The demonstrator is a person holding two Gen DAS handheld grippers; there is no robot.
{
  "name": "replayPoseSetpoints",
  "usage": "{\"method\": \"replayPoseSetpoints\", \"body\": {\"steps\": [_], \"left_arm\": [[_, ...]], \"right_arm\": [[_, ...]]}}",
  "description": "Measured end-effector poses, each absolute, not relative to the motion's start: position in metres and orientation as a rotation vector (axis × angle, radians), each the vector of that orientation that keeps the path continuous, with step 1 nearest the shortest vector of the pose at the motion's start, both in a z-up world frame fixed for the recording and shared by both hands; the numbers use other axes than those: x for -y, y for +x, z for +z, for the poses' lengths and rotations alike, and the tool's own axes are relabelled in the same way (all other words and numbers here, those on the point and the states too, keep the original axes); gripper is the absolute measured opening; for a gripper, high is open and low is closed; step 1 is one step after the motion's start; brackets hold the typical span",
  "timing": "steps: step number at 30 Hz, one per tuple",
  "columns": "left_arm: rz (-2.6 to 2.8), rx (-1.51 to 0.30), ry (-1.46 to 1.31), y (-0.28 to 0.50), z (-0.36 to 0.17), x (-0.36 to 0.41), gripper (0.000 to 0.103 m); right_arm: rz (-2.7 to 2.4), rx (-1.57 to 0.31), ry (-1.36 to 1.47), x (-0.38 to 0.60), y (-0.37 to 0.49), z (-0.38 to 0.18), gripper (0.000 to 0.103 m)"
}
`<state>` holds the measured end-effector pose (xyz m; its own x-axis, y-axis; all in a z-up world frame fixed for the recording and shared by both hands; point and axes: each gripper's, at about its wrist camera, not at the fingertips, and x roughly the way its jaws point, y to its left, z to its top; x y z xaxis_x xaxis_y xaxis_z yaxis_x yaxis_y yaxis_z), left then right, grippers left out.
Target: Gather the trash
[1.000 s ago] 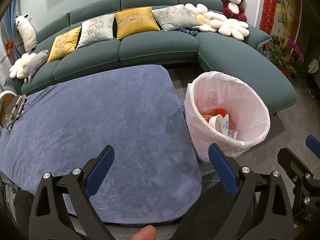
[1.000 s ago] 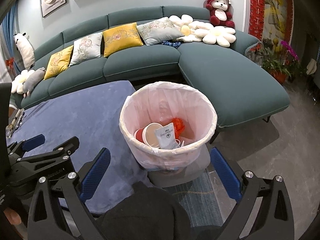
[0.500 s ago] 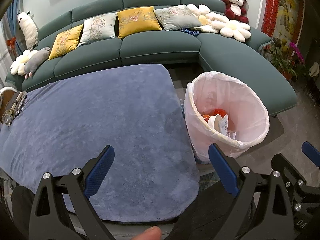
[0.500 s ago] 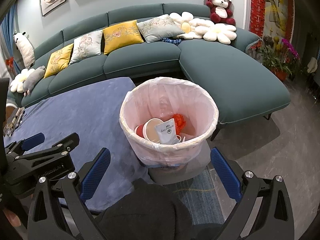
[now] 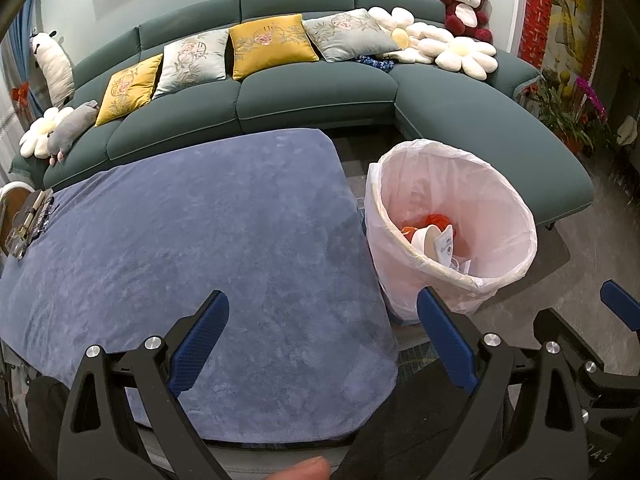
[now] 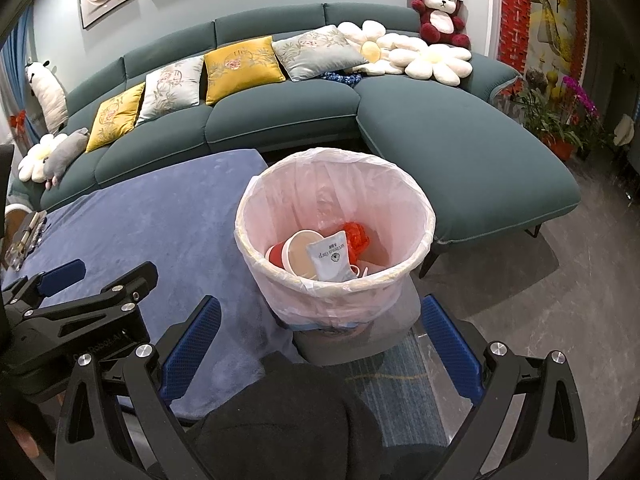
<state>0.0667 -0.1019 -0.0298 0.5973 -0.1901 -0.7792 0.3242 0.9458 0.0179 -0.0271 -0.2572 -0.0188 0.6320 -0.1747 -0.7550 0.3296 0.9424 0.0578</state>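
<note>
Green fabric covers the long curved sofa [image 6: 280, 120] at the back, with yellow and grey cushions [image 6: 240, 62] along it. Before the sofa stands the desk [image 5: 200, 240] under a blue cloth, and its top is bare except for a small metal object [image 5: 28, 220] at the far left edge. Just beside the right edge of the desk, on the floor, stands the bin [image 6: 336, 240] with a pale pink bag. The trash lies inside it — a paper cup [image 6: 300, 250], a white packet [image 6: 330, 256] and red wrapping [image 6: 356, 234]. The left gripper [image 5: 322, 340] hangs over the near edge of the desk, jaws wide apart and empty. The right gripper [image 6: 320, 344] hangs before the bin — jaws also wide apart, holding nothing.
</note>
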Motion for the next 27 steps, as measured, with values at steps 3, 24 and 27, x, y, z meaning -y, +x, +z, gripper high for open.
{"method": "replayPoseSetpoints", "body": {"steps": [3,24,27], "left_arm": [[-0.294,-0.880,0.163,0.0666,-0.0290,0.1025,0.091],[-0.269,-0.879,0.152,0.0742,-0.0254,0.1069,0.091],[-0.261,-0.876,0.154,0.0733,-0.0256,0.1078,0.091]], "right_arm": [[-0.291,-0.837,0.197,0.2571,-0.0276,-0.0187,0.096],[-0.297,-0.826,0.197,0.2628,-0.0220,-0.0113,0.096],[-0.297,-0.826,0.199,0.2635,-0.0220,-0.0130,0.096]]}}
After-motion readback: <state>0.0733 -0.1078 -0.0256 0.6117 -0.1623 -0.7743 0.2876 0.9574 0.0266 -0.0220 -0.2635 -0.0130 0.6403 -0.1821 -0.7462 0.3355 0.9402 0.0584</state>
